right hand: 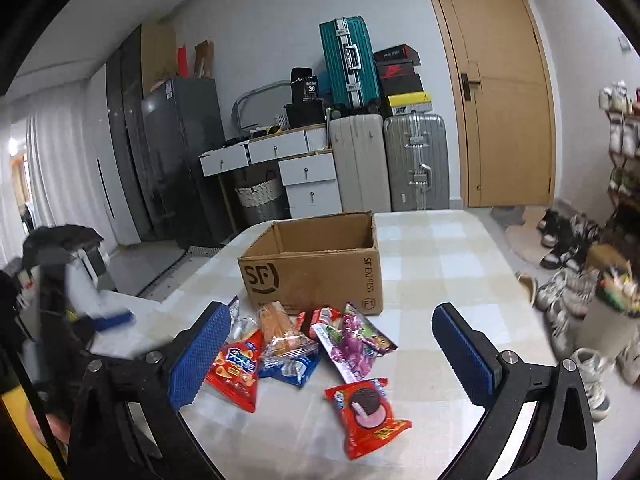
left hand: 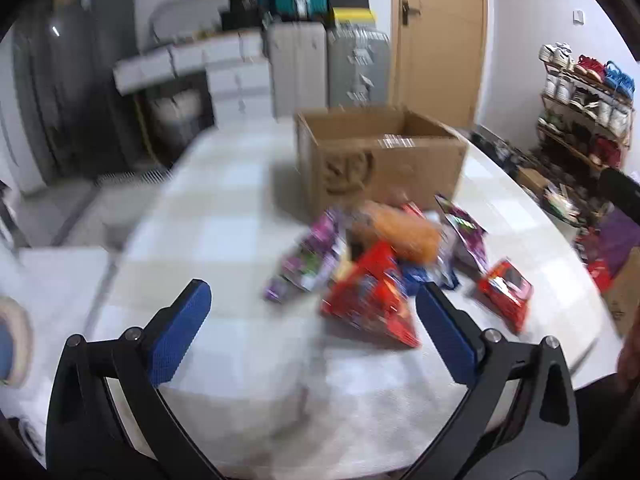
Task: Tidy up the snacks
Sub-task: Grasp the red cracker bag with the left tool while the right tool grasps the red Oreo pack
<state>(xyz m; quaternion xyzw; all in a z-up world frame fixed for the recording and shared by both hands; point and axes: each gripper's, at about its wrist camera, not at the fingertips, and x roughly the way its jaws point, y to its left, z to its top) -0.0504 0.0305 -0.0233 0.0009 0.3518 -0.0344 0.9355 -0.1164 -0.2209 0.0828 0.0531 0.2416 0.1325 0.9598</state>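
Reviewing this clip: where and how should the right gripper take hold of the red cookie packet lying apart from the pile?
Probably across the flat-lying red cookie packet at its narrow middle, coming from above; the right gripper is open and nothing crowds the packet's long sides.

Left gripper [left hand: 313, 304]: jaws standing wide apart, blue pads [left hand: 180, 336] facing inward, nothing between them; view is motion-blurred. Right gripper [right hand: 331, 322]: jaws likewise spread wide and holding nothing, blue pads [right hand: 464, 354] showing clearly. Both are hovering and angling forward and down.
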